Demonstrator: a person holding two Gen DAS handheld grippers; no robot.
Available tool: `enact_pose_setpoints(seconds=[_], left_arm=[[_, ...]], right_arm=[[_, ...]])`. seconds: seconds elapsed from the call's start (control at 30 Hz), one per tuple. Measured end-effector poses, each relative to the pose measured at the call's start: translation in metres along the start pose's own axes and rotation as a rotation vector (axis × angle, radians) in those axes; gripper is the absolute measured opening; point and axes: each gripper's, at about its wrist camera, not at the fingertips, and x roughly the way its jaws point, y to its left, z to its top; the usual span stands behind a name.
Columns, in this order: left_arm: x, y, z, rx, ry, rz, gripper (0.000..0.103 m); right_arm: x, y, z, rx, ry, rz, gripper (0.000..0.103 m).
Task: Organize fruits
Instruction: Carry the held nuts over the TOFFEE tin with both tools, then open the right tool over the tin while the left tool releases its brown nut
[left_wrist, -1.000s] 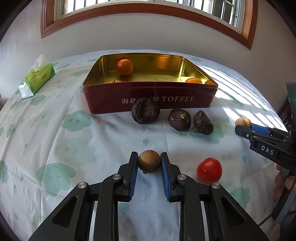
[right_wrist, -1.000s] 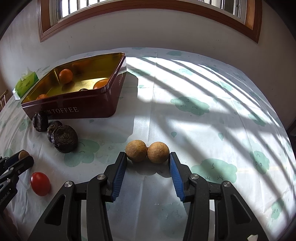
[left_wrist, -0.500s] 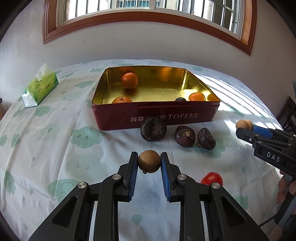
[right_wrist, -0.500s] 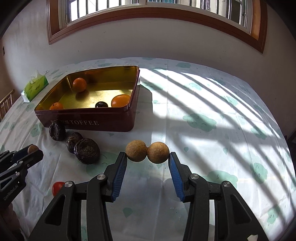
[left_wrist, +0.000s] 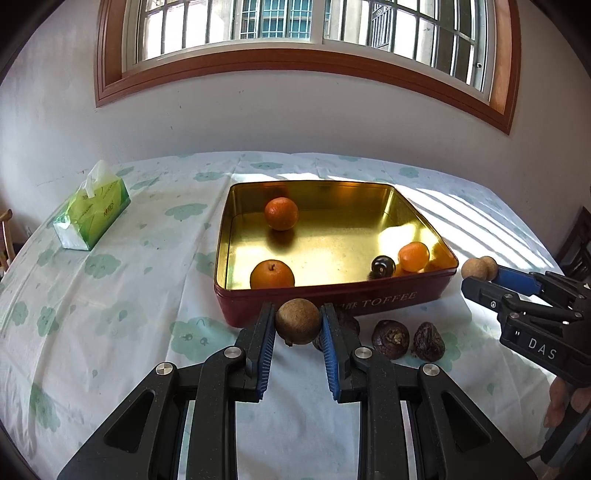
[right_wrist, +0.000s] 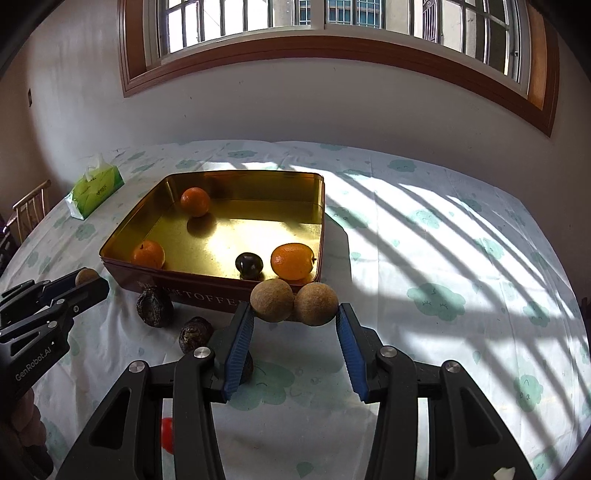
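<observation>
One brown fruit (left_wrist: 297, 322) is clamped in the left gripper (left_wrist: 297, 328), two brown fruits (right_wrist: 294, 302) in the right gripper (right_wrist: 295, 314), just short of the tin (left_wrist: 406, 295). Four fruits are already inside; three dark fruits (left_wrist: 390, 339) and a tomato (right_wrist: 167, 434) remain on the bench.

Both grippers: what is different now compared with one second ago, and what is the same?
Both have risen and moved toward the toffee tin, carrying their fruit. The left gripper keeps its one brown fruit; the right gripper keeps its two brown fruits. Nothing released; fruit in the tin unchanged.
</observation>
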Motion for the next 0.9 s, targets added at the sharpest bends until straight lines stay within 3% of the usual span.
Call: enact_pose_setpoints(seconds=[0.33, 0.9], left_arm=[[0.023, 0.013, 0.032, -0.003, -0.023, 0.029, 0.025], [0.072, 0.015, 0.042, 0.037, 0.026, 0.050, 0.025]], right_arm=[[0.031, 0.012, 0.023, -0.023, 0.017, 0.025, 0.043], [0.066, 0.018, 0.034, -0.036, 0.051, 0.036, 0.043]])
